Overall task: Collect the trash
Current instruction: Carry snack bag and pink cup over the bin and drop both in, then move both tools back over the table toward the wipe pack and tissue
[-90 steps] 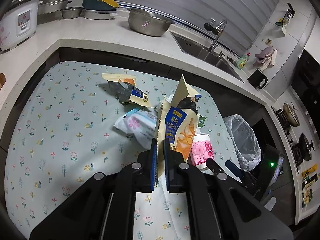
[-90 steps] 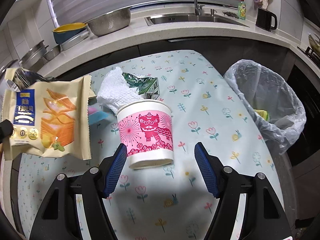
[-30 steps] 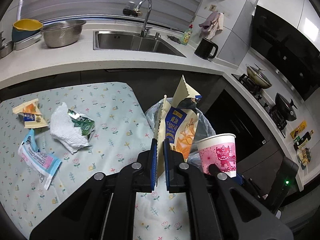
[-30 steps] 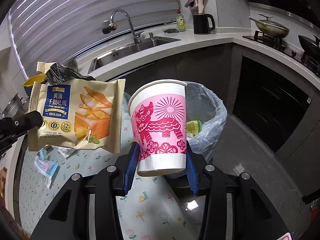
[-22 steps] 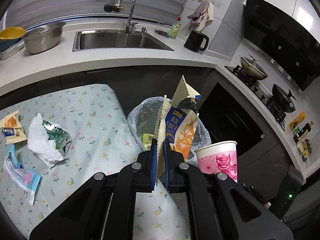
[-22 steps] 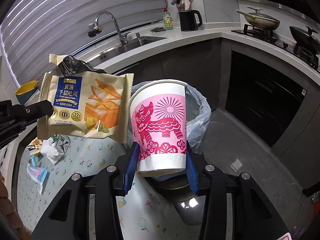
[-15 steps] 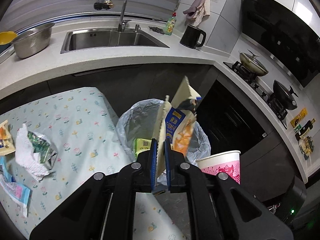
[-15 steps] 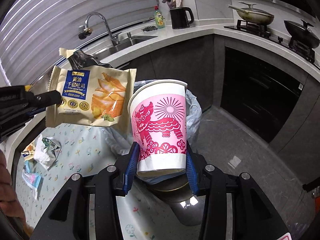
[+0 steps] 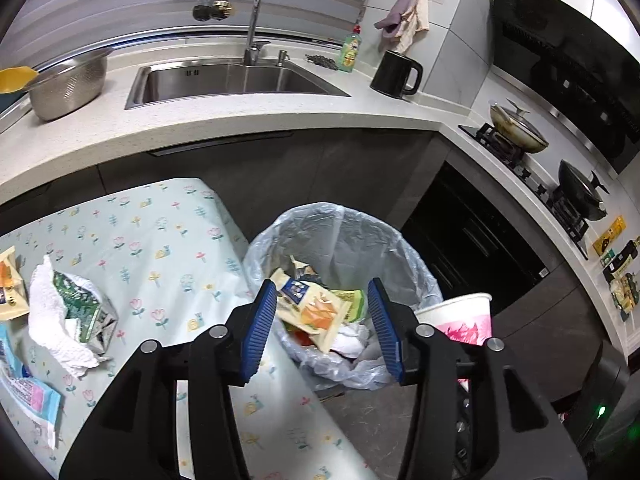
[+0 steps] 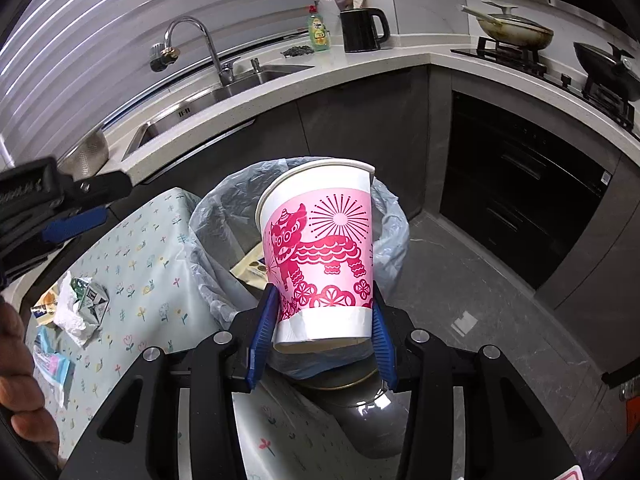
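The yellow toast wrapper (image 9: 310, 309) lies inside the lined trash bin (image 9: 404, 248), on top of other rubbish. My left gripper (image 9: 322, 326) hangs above the bin with its jaws opening and nothing between them. My right gripper (image 10: 322, 328) is shut on a pink-and-white paper cup (image 10: 320, 256), held upright over the bin (image 10: 390, 236). The cup's rim (image 9: 454, 312) also shows at the right of the left wrist view. On the floral tablecloth (image 9: 160, 248) remain a white tissue with a green carton (image 9: 68, 316), a blue-pink packet (image 9: 30, 396) and another yellow wrapper (image 9: 8, 288).
A counter (image 9: 240, 120) with a sink (image 9: 224, 80), a steel colander (image 9: 66, 84) and a black kettle (image 9: 394, 74) runs behind the table. A stove with pans (image 9: 520, 132) stands at the right. A hand (image 10: 20, 364) shows at the left edge of the right wrist view.
My left gripper has opened and the toast wrapper has dropped from it into the bin. Both grippers moved from the table to above the bin; the right keeps the cup.
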Demonstrator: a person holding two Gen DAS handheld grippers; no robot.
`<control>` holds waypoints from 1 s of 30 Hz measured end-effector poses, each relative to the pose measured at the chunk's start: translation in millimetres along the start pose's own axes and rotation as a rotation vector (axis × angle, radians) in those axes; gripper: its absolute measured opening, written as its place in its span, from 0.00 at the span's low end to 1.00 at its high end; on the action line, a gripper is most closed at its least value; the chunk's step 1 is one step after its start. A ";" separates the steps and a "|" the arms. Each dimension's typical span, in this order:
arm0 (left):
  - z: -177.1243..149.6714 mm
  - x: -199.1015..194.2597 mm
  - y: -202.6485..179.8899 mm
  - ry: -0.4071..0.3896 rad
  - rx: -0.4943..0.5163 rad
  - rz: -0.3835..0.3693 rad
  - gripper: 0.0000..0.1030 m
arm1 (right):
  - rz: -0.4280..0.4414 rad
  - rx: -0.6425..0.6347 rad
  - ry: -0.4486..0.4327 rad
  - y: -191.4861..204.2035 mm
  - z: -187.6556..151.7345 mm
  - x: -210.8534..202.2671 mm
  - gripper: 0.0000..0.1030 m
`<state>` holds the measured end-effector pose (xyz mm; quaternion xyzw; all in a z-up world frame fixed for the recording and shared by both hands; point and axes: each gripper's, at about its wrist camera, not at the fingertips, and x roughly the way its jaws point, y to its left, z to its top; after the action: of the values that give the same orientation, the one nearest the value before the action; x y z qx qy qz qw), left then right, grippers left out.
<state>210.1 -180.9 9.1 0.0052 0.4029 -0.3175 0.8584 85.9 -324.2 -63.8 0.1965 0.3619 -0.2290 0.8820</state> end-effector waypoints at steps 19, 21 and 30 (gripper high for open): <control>-5.4 -19.3 65.2 -0.023 -0.089 0.114 0.57 | -0.010 -0.071 -0.022 49.8 48.5 35.8 0.42; -6.6 -21.2 70.3 -0.026 -0.098 0.122 0.61 | -0.005 -0.075 -0.031 53.7 48.9 32.1 0.46; -14.2 -41.5 89.9 -0.045 -0.141 0.178 0.72 | 0.036 -0.103 -0.059 76.2 42.8 2.5 0.54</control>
<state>230.1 -82.9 6.2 -0.0264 0.4029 -0.2110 0.8902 152.6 -284.5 -23.5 0.1505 0.3436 -0.1999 0.9052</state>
